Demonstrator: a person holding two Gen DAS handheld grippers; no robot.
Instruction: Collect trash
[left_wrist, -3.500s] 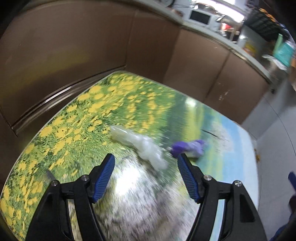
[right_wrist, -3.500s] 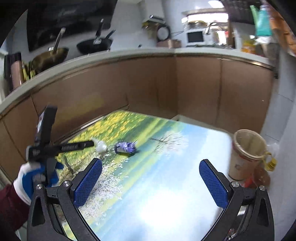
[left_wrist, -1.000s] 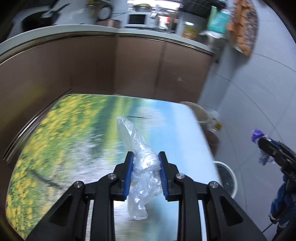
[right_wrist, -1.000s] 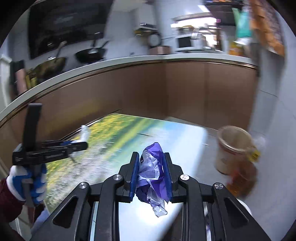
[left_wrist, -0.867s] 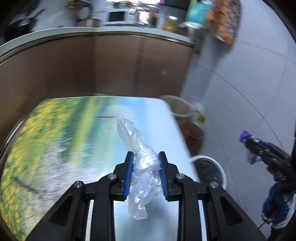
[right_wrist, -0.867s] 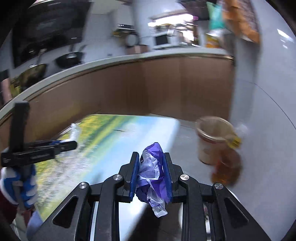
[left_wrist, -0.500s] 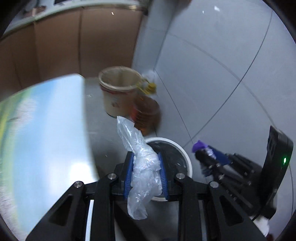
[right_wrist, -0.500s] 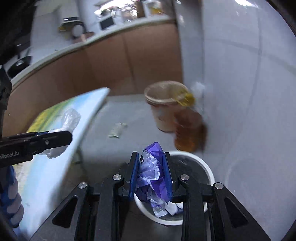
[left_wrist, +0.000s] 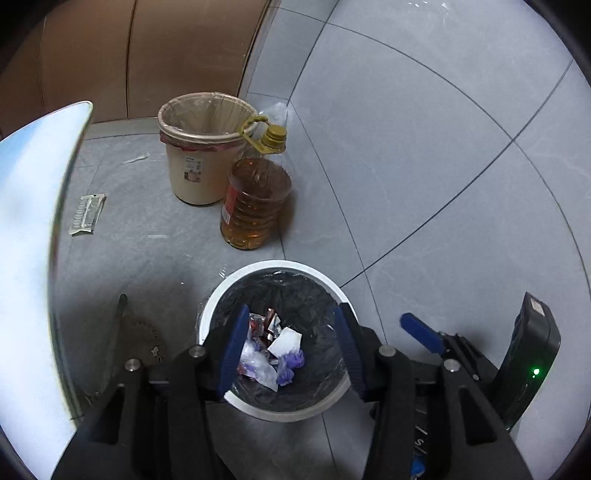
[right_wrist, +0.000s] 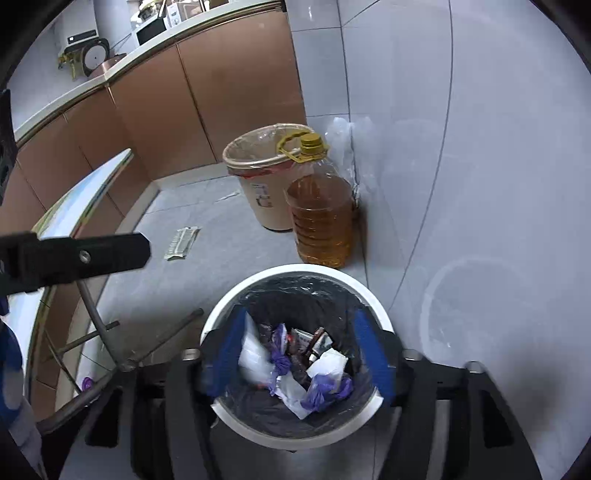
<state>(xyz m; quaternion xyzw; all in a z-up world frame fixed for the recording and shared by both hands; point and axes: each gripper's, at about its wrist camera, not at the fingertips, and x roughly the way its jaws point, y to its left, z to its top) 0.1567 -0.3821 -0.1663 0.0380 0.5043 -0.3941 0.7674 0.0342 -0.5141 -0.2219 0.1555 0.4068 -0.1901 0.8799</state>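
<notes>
Left gripper: it points down over the white bin; its jaws have just been opening and stand apart; nothing is pressed between the blue pads, only the bin's inside shows through the gap.
Right gripper: also above the bin and pointing down into it; its jaws have just been opening and now stand wide; nothing is gripped between them; in the left wrist view one blue finger of it shows just to the right of the bin.
White bin: round, lined with a black bag, standing on the grey tiled floor near the wall; both grippers are over its mouth.
Clear plastic bag: released; it is inside the bin at the left, close to the right gripper's left pad; whether it already rests on the heap I cannot tell.
Purple wrapper: released; it lies crumpled in the bin among white paper and other small wrappers.
Oil bottle: large, with amber liquid and a yellow cap, upright on the floor just behind the bin.
Beige bucket: lined with clear film, touching or just beside the oil bottle.
Table: its glossy edge is at the left.
Floor scrap: a flat pale wrapper lies on the tiles between the table and the bucket.
</notes>
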